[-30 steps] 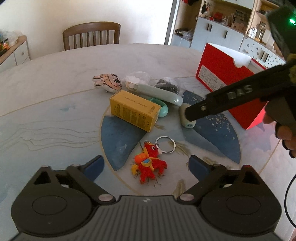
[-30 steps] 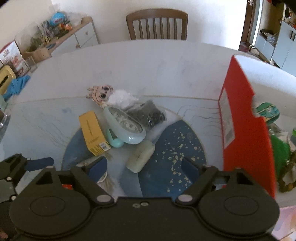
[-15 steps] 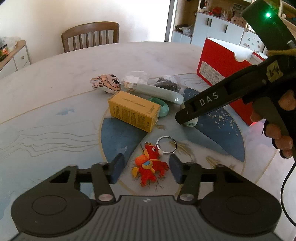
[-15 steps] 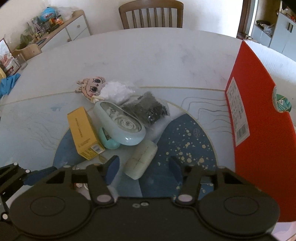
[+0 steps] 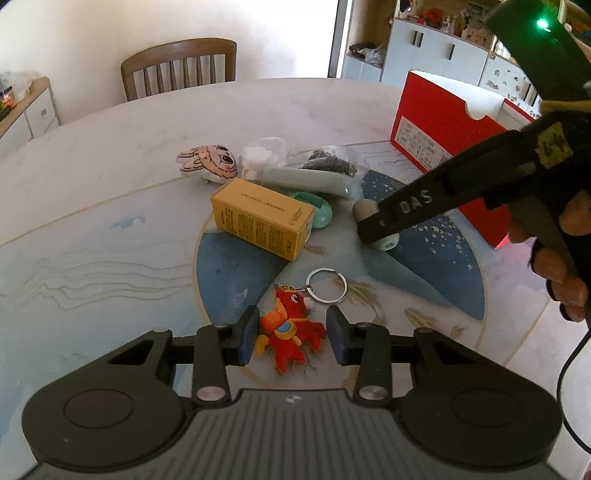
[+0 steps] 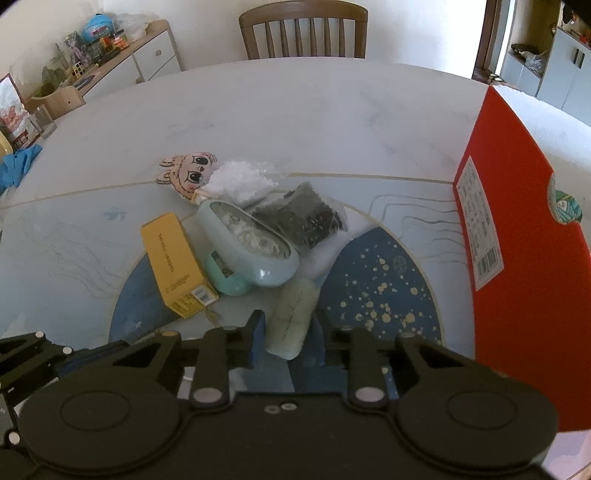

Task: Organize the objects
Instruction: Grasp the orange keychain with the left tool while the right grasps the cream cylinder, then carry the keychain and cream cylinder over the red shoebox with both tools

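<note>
A red dragon keychain (image 5: 291, 332) with a metal ring (image 5: 327, 286) lies flat on the round table. My left gripper (image 5: 291, 338) is closing on it, and both blue pads touch its sides. A pale green rounded case (image 6: 293, 319) lies near the table's front. My right gripper (image 6: 288, 332) is closing around that case, with the pads against its sides. In the left wrist view the right gripper (image 5: 376, 229) comes in from the right, held by a hand (image 5: 561, 266), and covers most of the case.
Behind lie a yellow carton (image 6: 177, 262), a light blue oval case (image 6: 247, 243), a small teal item (image 6: 225, 277), bags of dark (image 6: 303, 218) and white (image 6: 240, 181) bits, and a bunny plush (image 6: 188, 173). A tall red box (image 6: 517, 240) stands right; a chair (image 6: 303, 29) is behind the table.
Both grippers have closed from wide open: the left around the red dragon keychain, the right around the pale green case. Neither hand has shifted much.
</note>
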A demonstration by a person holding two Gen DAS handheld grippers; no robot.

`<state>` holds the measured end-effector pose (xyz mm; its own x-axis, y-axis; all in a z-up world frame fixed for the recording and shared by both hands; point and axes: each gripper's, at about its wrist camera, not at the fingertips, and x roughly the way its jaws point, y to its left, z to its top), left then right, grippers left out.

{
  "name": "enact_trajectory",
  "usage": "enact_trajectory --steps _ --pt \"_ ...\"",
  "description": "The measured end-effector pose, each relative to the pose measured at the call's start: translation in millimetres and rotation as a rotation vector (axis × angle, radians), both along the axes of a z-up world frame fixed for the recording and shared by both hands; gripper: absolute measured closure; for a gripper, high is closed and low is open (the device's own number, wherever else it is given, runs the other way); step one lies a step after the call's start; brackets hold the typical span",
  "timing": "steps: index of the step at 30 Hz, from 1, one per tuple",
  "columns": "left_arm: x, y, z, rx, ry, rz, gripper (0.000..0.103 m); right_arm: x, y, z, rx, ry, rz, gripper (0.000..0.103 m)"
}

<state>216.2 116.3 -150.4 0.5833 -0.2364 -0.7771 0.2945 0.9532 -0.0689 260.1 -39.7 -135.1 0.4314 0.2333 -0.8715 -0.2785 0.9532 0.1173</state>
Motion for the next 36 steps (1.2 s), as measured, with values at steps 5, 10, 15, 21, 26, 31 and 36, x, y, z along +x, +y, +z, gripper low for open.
enact_trajectory --steps 5,10,15,21,26,31,36 --pt "-4.1 -0.6 1.9 -0.007 0.003 0.002 0.065 -11.6 -12.2 3.8 0.027 0.023 -0.007 0.082" --pt "-10.2 -4.2 8.1 -0.009 -0.004 -0.006 0.065 -29.4 -21.6 8.8 0.037 0.028 0.004 0.082" --pt "-16.9 -10.5 14.6 -0.012 -0.013 -0.021 0.065 -45.1 -31.7 18.9 0.051 0.039 0.007 0.083" --pt "-22.2 -15.9 30.9 -0.029 -0.025 -0.023 0.065 -63.0 -42.0 37.5 0.078 0.016 0.025 0.083" --pt "-23.6 -23.3 52.4 -0.036 -0.061 -0.044 0.065 -71.8 -55.0 61.6 0.11 -0.033 0.031 0.083" --pt "-21.1 -35.7 75.1 -0.041 -0.093 -0.066 0.065 -74.7 -71.9 84.0 0.135 -0.07 0.018 0.083" --pt "-17.9 -54.8 98.8 -0.041 -0.137 -0.097 0.065 -76.0 -93.4 105.5 0.15 -0.118 0.012 0.083"
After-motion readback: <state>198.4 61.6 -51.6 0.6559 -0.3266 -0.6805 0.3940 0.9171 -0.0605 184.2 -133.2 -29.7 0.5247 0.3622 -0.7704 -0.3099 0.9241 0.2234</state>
